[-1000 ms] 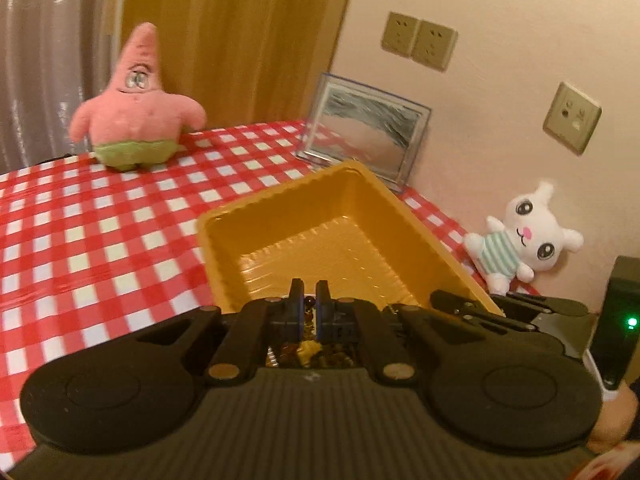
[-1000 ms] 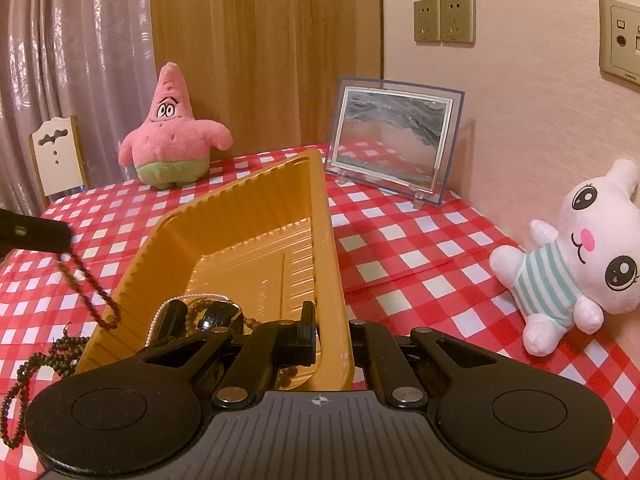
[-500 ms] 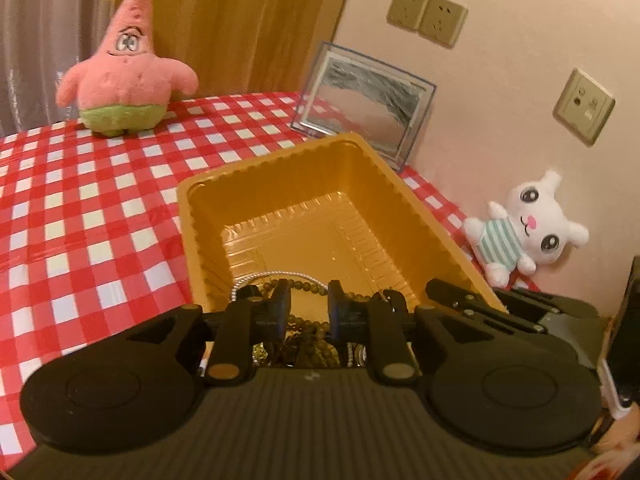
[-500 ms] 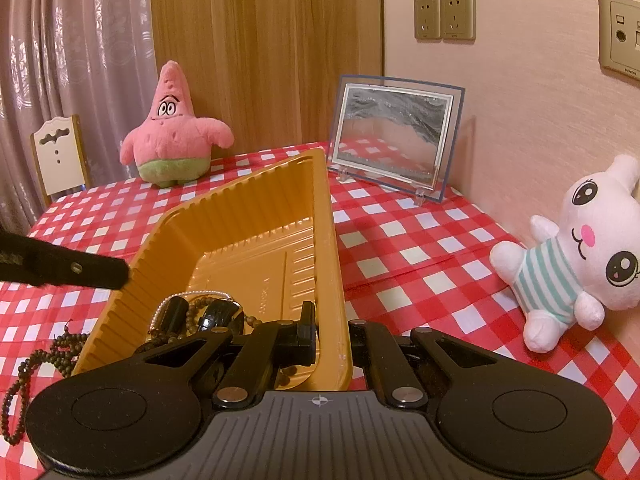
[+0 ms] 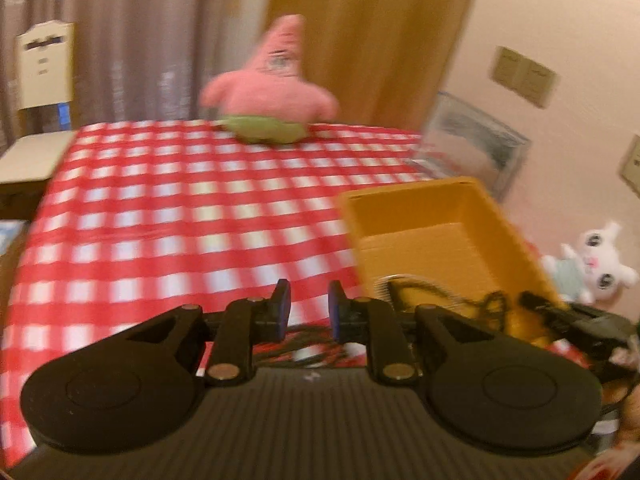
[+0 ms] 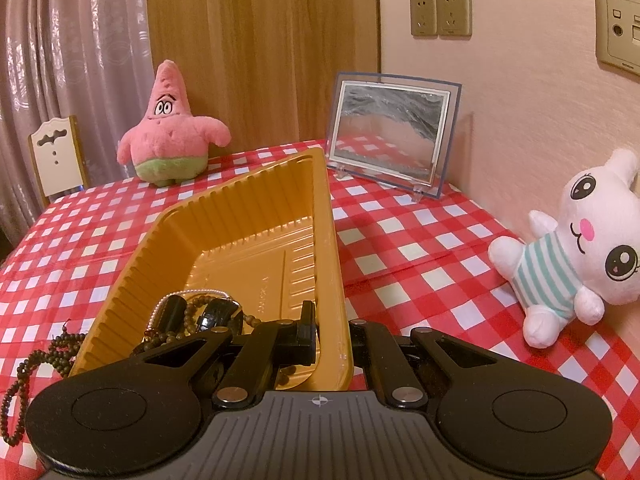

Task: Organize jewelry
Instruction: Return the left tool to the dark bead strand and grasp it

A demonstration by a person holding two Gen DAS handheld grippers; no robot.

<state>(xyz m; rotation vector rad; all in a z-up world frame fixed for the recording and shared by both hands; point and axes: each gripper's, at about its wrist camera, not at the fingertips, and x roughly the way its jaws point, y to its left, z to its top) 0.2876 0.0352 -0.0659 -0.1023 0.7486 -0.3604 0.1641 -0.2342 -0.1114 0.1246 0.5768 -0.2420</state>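
Observation:
A yellow plastic tray (image 6: 256, 216) sits on the red checked tablecloth and holds dark bead strands and a pearl necklace (image 6: 192, 312) in its near end. My right gripper (image 6: 330, 320) is shut on the tray's right rim. A dark bead strand (image 6: 36, 356) hangs over the tray's left wall onto the cloth. My left gripper (image 5: 308, 306) is open and empty, left of the tray (image 5: 440, 232), over dark strands lying on the cloth (image 5: 304, 344). The left wrist view is blurred.
A pink starfish plush (image 6: 170, 132) stands at the back of the table. A framed sand picture (image 6: 392, 136) leans by the wall. A white bunny plush (image 6: 580, 252) lies at the right. A white chair (image 6: 56, 156) stands beyond the left edge.
My left gripper opened, let the bead strand drop into the tray, and swung left out of the tray. My right gripper has kept its hold on the tray rim.

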